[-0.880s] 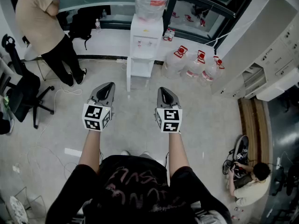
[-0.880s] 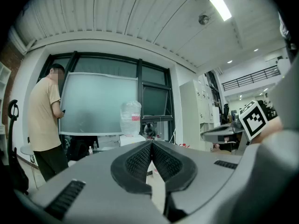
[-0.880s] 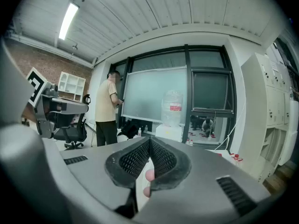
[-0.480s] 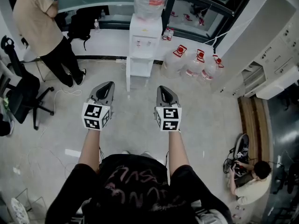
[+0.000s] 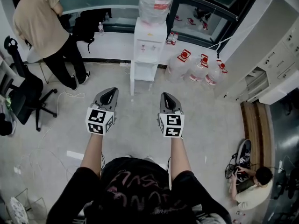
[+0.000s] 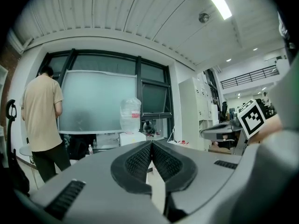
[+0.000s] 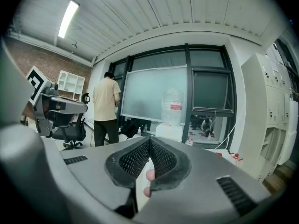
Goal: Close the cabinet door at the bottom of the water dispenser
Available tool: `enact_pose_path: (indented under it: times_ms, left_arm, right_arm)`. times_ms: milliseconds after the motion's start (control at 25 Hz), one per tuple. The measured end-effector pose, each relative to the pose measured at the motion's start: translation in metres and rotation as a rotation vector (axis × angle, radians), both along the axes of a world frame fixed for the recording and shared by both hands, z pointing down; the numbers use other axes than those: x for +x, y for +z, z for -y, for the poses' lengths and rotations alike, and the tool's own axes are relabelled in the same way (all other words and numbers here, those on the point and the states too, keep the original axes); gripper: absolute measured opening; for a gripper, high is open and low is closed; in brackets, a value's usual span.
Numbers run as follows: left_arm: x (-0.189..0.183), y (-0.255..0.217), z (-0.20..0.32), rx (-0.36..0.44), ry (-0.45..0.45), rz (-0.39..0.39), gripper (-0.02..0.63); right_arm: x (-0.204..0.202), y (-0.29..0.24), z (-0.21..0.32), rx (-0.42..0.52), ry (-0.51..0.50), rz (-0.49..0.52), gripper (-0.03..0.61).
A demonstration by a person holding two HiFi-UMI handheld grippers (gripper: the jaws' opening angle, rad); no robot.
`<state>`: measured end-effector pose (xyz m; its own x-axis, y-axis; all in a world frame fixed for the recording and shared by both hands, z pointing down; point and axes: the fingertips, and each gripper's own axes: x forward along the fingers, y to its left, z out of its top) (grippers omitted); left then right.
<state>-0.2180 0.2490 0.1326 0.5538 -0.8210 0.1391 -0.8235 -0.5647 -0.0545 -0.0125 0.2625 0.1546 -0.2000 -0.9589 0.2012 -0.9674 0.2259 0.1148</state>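
You stand on the pale floor with both tools held out side by side and well short of the water dispenser (image 5: 149, 45), which rises at your 12 o'clock against the window wall with a clear bottle (image 5: 156, 3) on top. Its bottom cabinet (image 5: 142, 74) shows an open front with a shelf inside; the door itself is too small to make out. The left gripper (image 5: 111, 91) has its jaws pressed together with nothing between them. The right gripper (image 5: 167, 96) is likewise closed and empty. Spare water jugs (image 5: 198, 69) sit on the floor at 1 o'clock, a standing person (image 5: 42, 22) faces the counter at 10 o'clock, and a seated person (image 5: 252, 190) is at 4 o'clock.
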Motion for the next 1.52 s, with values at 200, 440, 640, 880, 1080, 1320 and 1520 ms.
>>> enact_pose_path:
  times_ms: [200, 440, 640, 880, 1080, 1320, 1520]
  left_arm:
    - [-0.013, 0.003, 0.002, -0.006, -0.008, 0.003, 0.015]
    - [-0.033, -0.006, 0.008, 0.01, -0.034, -0.01, 0.015]
    - [-0.04, -0.001, 0.01, 0.004, -0.034, -0.009, 0.015]
    - [-0.041, 0.01, 0.013, -0.021, -0.025, -0.005, 0.014]
    - [-0.035, 0.023, 0.024, -0.044, -0.011, 0.003, 0.015]
    - [-0.023, 0.038, 0.061, -0.056, -0.008, 0.023, 0.015]
    - [-0.004, 0.047, 0.111, -0.068, -0.011, 0.036, 0.015]
  right_arm:
    - [-0.014, -0.001, 0.005, 0.007, -0.008, 0.004, 0.012]
    - [-0.032, -0.007, 0.015, 0.02, -0.032, -0.01, 0.012]
    - [-0.037, -0.004, 0.019, 0.018, -0.03, -0.011, 0.012]
    - [-0.037, 0.003, 0.019, 0.008, -0.022, -0.014, 0.012]
    - [-0.029, 0.015, 0.026, -0.007, -0.007, -0.022, 0.012]
    - [-0.012, 0.026, 0.065, -0.013, 0.01, -0.002, 0.012]
    - [0.015, 0.035, 0.113, -0.02, 0.02, 0.002, 0.012]
